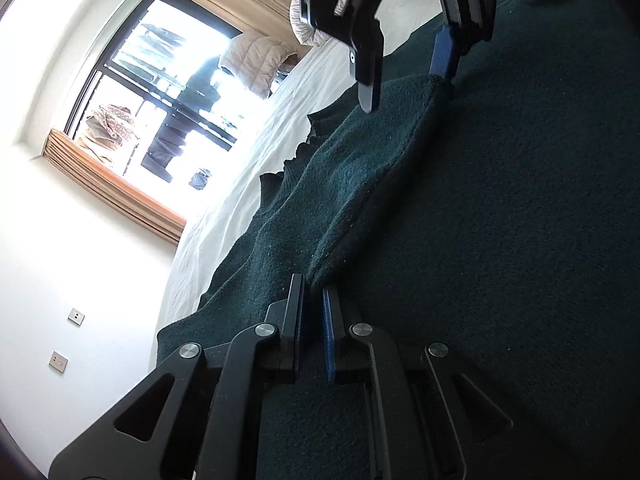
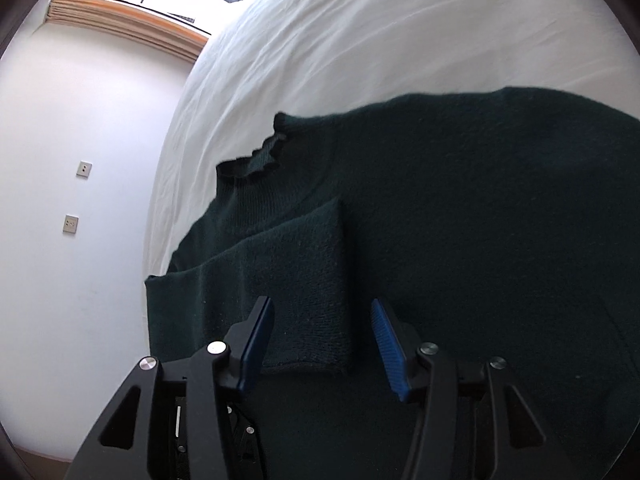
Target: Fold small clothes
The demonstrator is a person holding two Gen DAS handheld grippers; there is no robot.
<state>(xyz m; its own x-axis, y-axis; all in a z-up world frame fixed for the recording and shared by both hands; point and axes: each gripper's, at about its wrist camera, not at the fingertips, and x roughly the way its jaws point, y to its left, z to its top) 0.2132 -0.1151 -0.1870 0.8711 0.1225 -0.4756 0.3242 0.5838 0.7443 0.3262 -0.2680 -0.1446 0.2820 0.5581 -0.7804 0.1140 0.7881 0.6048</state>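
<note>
A dark green knitted sweater (image 2: 460, 200) lies flat on a white bed sheet (image 2: 360, 40). Its frilled collar (image 2: 256, 160) points to the far left. One sleeve (image 2: 304, 280) is folded across the body, its cuff toward me. My right gripper (image 2: 322, 312) is open, its blue pads on either side of the sleeve near the cuff, just above it. It also shows in the left wrist view (image 1: 404, 88), open over the cuff end. My left gripper (image 1: 314, 284) is shut on the folded sleeve's edge (image 1: 360, 184) at the shoulder end.
The white wall (image 2: 80, 120) with two sockets lies past the bed's left edge. A window (image 1: 160, 100) with tan curtains and hanging laundry is beyond. Pillows and a pale quilted jacket (image 1: 256, 64) lie at the far end of the bed.
</note>
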